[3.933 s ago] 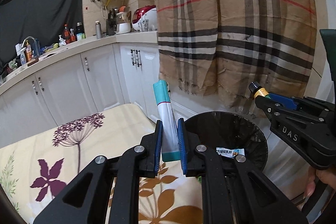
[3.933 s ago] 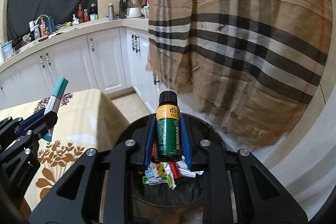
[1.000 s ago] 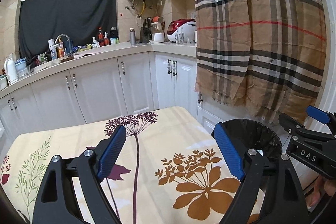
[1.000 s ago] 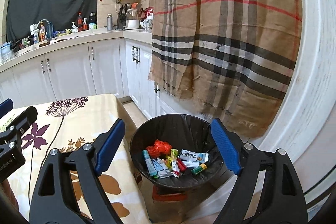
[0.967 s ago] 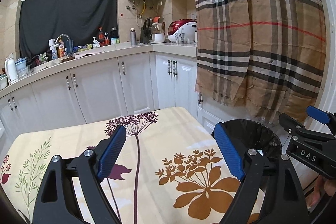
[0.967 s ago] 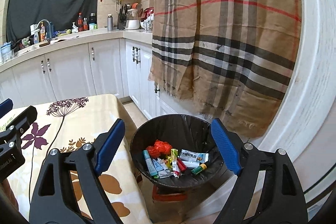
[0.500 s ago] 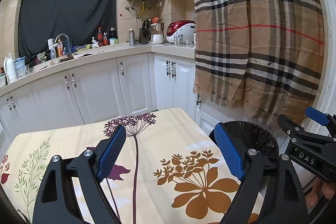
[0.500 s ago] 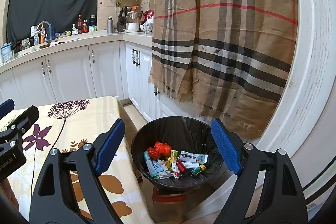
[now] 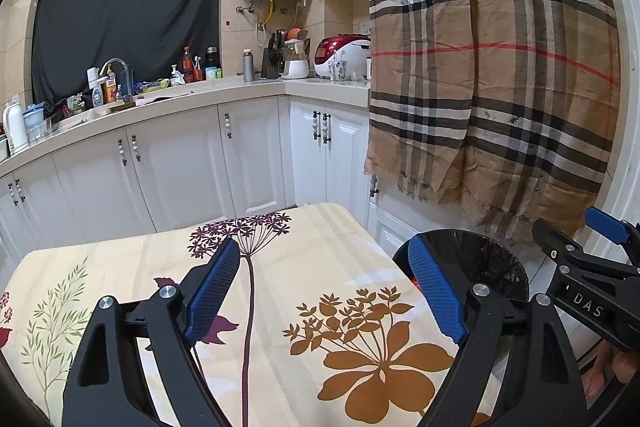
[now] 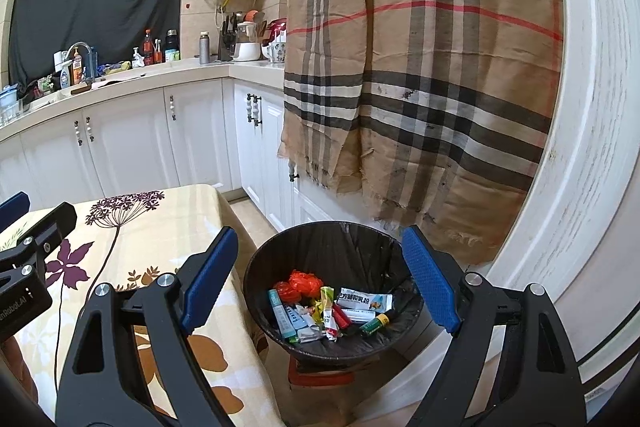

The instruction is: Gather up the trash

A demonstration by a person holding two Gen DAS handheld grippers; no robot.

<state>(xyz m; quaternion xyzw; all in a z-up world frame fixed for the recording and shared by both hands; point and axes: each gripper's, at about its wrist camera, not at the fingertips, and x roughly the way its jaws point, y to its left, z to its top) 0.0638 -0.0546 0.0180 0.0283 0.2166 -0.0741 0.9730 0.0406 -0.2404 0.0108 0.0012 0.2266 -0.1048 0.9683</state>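
Observation:
A round black bin (image 10: 276, 263) with a black liner stands on the floor beside the table. Inside lie a teal tube (image 10: 285, 319), a green bottle (image 10: 374, 324), a white box (image 10: 365, 301), red crumpled plastic (image 10: 306, 281) and several wrappers. My right gripper (image 10: 320, 279) is open and empty above the bin. My left gripper (image 9: 326, 287) is open and empty above the floral tablecloth (image 9: 280, 267). The bin's rim (image 9: 500, 247) shows at the table's right edge in the left wrist view, with the right gripper (image 9: 592, 267) beyond it.
A plaid cloth (image 10: 420, 67) hangs on the wall behind the bin. White cabinets (image 9: 180, 167) and a cluttered counter (image 9: 160, 87) run along the back. The table (image 10: 120, 227) stands left of the bin. A red stool (image 10: 320, 375) is under the bin.
Compared with 3.9 s ago, both grippers have let go of the teal tube and the green bottle, which now lie in the bin. Both grippers have drawn back and risen slightly over the last second.

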